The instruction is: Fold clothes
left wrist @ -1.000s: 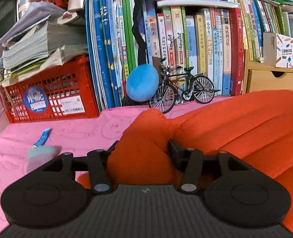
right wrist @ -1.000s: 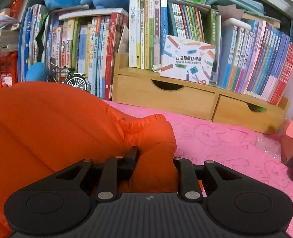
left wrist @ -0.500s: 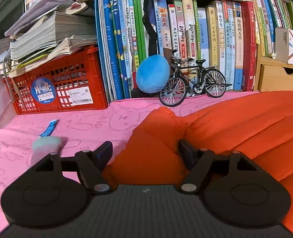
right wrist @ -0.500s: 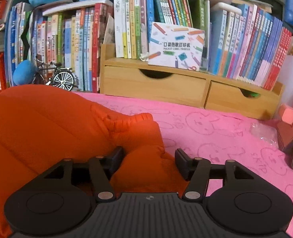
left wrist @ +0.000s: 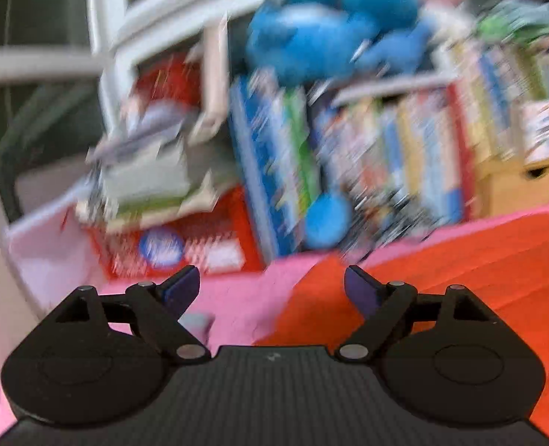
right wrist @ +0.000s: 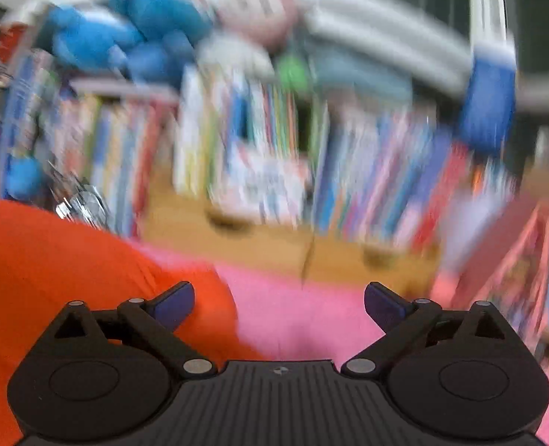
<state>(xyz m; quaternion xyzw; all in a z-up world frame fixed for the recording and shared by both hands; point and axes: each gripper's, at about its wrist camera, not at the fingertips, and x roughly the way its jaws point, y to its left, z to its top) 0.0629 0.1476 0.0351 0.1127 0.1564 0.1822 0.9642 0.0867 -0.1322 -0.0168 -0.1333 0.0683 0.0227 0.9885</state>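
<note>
An orange garment (left wrist: 460, 271) lies on the pink table cover (left wrist: 244, 297), filling the lower right of the left wrist view. In the right wrist view the same orange garment (right wrist: 51, 271) fills the lower left. My left gripper (left wrist: 272, 284) hangs above the garment's left edge, its jaws opening wide with nothing between them. My right gripper (right wrist: 279, 301) hangs above the garment's right edge over the pink cover (right wrist: 296, 312); its jaws are opening too and hold nothing. Both views are blurred by motion.
Behind the table stands a row of upright books (left wrist: 386, 156) with blue plush toys (left wrist: 322, 37) on top. A red crate (left wrist: 185, 245) under stacked papers sits at the back left. A wooden drawer unit (right wrist: 274, 245) runs along the back right.
Both grippers let go of the orange garment's folded edges, spread their jaws wide and lifted up and back, so the shelves now sit lower and blurred in both views.
</note>
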